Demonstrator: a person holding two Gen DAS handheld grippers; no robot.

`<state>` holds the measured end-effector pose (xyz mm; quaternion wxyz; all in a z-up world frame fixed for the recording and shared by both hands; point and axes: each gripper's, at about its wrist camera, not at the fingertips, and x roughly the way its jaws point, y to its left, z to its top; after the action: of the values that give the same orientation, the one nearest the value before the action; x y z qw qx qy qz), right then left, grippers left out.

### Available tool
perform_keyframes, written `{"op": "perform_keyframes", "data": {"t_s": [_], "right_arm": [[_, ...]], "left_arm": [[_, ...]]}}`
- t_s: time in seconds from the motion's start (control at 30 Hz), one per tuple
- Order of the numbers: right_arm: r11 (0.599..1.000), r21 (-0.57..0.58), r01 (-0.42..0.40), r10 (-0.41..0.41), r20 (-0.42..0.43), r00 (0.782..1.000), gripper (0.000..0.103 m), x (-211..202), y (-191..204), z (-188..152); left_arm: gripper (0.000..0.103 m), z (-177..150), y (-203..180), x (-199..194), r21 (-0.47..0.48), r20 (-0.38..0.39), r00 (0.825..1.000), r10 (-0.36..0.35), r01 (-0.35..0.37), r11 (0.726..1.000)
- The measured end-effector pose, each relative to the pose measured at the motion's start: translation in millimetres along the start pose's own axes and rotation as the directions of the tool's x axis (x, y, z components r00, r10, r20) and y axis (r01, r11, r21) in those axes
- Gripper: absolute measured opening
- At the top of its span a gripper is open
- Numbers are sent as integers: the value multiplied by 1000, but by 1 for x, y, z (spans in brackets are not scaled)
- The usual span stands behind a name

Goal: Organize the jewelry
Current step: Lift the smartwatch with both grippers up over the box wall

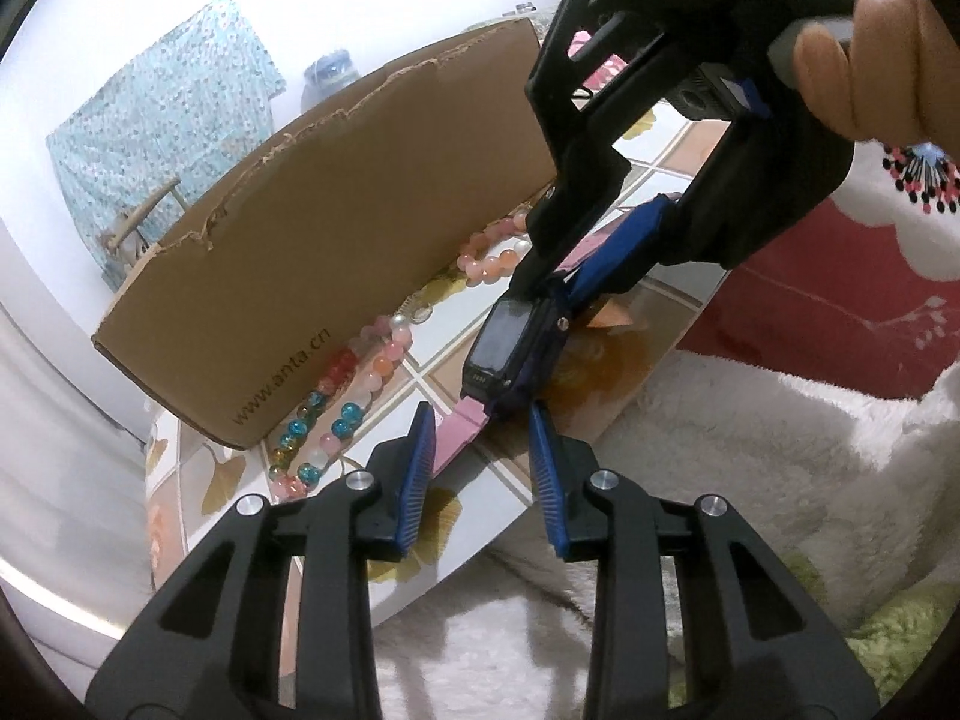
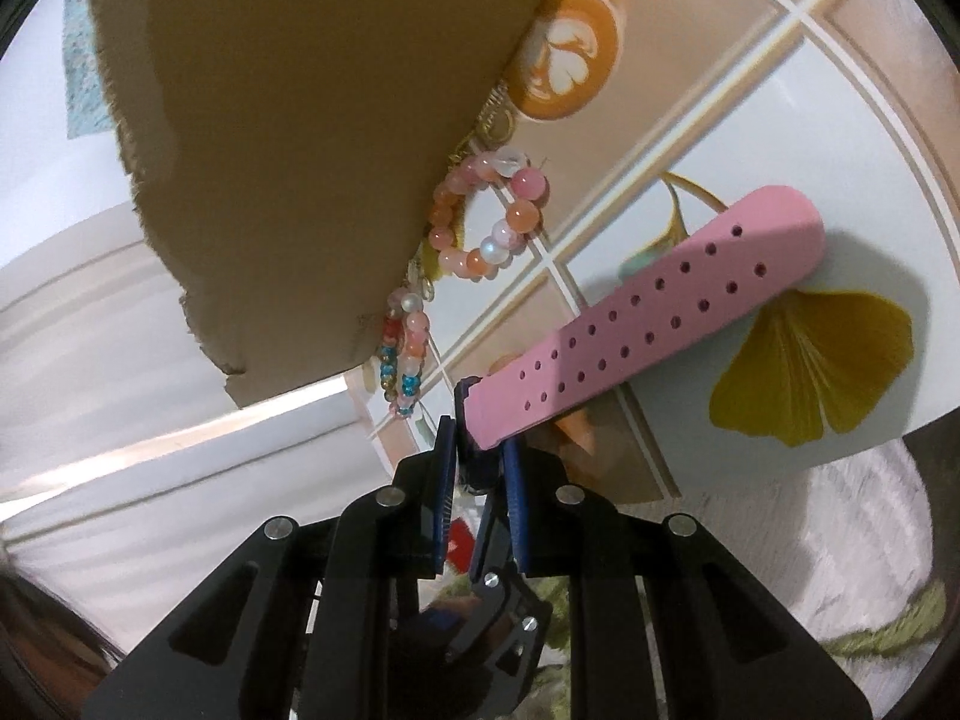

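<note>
Right gripper carries the watch toward the box; left waits.

Right gripper has its fingers pinching the pink-strapped watch at the case, held just above the tabletop beside the cardboard box. Left gripper hovers, fingers spread, holding nothing. Bead bracelets lie along the box wall. Next move likely: lift over the torn rim and release inside.

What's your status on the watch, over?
Right gripper shut on pink-strapped watch, lifted over tabletop. Left gripper open, just below it. Bead bracelets lie against cardboard box alongside.
</note>
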<state>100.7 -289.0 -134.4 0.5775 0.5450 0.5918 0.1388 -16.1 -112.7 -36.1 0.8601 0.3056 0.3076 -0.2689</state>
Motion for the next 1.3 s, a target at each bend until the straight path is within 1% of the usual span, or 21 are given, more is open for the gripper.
{"op": "perform_keyframes", "data": {"t_s": [0.13,0.27,0.37,0.5,0.63,0.67,0.7,0.73,0.77,0.8,0.83,0.87,0.93,0.97,1.03,1.1,1.13,1.2,1.23,1.27,1.3], "right_arm": [[998,59,-20,24,-57,998,16,0,-5,8],[997,79,-7,14,-93,996,16,-1,-5,14],[996,88,-12,22,-108,994,16,-5,-8,19],[996,85,-16,25,-106,994,16,-3,-4,25],[1000,-20,18,-21,-109,994,22,-15,8,23],[996,-87,31,-40,-102,994,29,-20,17,21],[989,-140,43,-56,-93,994,31,-25,24,19],[967,-241,79,-99,-73,992,32,-31,36,14],[933,-336,130,-156,-50,987,34,-35,47,9],[871,-442,211,-234,3,972,34,-38,60,2],[772,-554,313,-322,83,943,37,-40,75,-8],[669,-638,381,-378,150,914,39,-39,86,-18],[392,-790,472,-441,289,850,39,-31,105,-43],[287,-825,487,-455,329,827,39,-21,112,-44],[5,-876,482,-467,425,776,39,-9,116,-66],[-162,-872,462,-475,479,738,39,2,110,-75],[-224,-861,456,-486,504,714,39,9,107,-75],[-298,-841,451,-500,540,677,38,21,99,-71],[-324,-828,458,-503,560,658,35,26,95,-66],[-335,-823,459,-505,568,650,22,30,92,-63],[-336,-827,451,-514,563,648,15,34,90,-59]], "left_arm": [[31,1,-6,3,42,10,999,33,-33,999],[30,0,-23,-2,72,22,998,57,-58,996],[22,2,-24,-2,67,27,999,33,-35,997],[18,2,-25,-1,101,42,998,40,-44,994],[15,2,-23,-4,136,52,999,14,-21,991],[15,2,-22,-5,141,56,998,10,-18,990],[15,2,-22,-6,150,59,998,8,-17,989],[15,2,-21,-5,155,59,998,5,-15,988],[15,2,-21,-5,164,60,998,-1,-9,986],[15,1,-20,-5,171,62,998,-7,-4,985],[15,2,-18,-5,172,60,998,-9,-1,985],[15,2,-17,-5,174,59,998,-19,8,985],[15,2,-14,-3,170,55,998,-44,34,985],[15,2,-12,-3,170,53,997,-57,48,984],[15,1,-10,-4,178,49,996,-73,63,982],[15,1,-8,-3,181,45,995,-86,77,980],[15,1,-7,-3,184,44,995,-91,81,980],[15,1,-5,-3,190,42,994,-98,88,978],[15,0,-5,-3,190,42,994,-101,92,977],[15,0,-5,-3,191,41,994,-104,94,977],[15,1,-5,-2,189,40,994,-106,97,977]]}}
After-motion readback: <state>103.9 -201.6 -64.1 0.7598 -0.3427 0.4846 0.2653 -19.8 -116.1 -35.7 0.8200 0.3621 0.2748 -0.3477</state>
